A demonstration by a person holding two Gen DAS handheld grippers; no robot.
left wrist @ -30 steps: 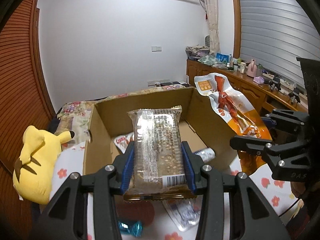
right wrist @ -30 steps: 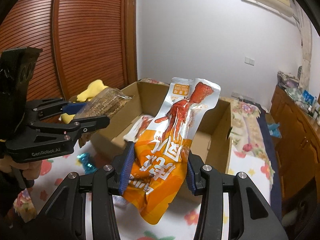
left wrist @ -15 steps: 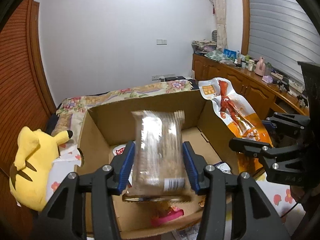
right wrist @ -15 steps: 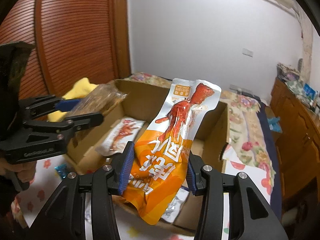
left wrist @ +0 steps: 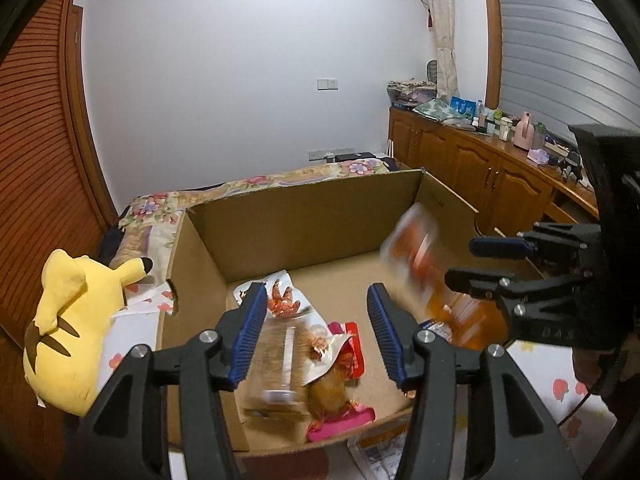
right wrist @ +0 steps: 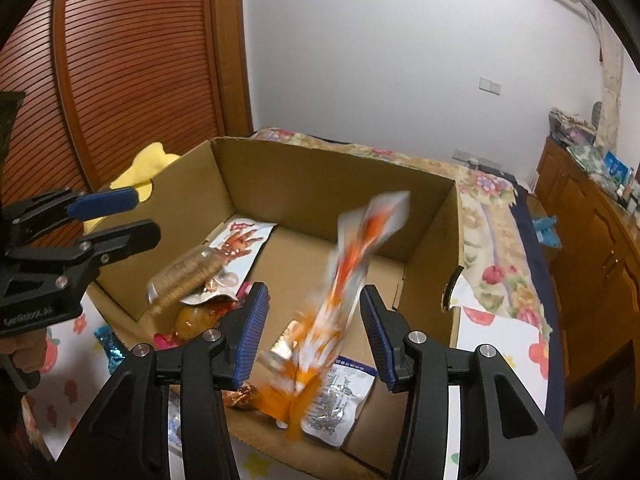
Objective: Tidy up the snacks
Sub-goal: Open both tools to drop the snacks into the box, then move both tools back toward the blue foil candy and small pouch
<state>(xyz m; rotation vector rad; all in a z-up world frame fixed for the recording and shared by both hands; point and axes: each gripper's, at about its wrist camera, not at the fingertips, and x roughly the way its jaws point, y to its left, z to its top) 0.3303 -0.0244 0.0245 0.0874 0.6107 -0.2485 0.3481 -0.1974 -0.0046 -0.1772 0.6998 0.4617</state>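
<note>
Two grippers were held over one cardboard box (right wrist: 320,176). The left gripper (left wrist: 316,336), its jaws just opened further, gripped nothing; one clear cracker pack (left wrist: 276,364) lay blurred near the box's near-left corner. The right gripper (right wrist: 312,332) stood parted around one blurred orange pouch (right wrist: 340,300), long axis tilted upright, untouched. "GenRobot.AI" was partly legible.
</note>
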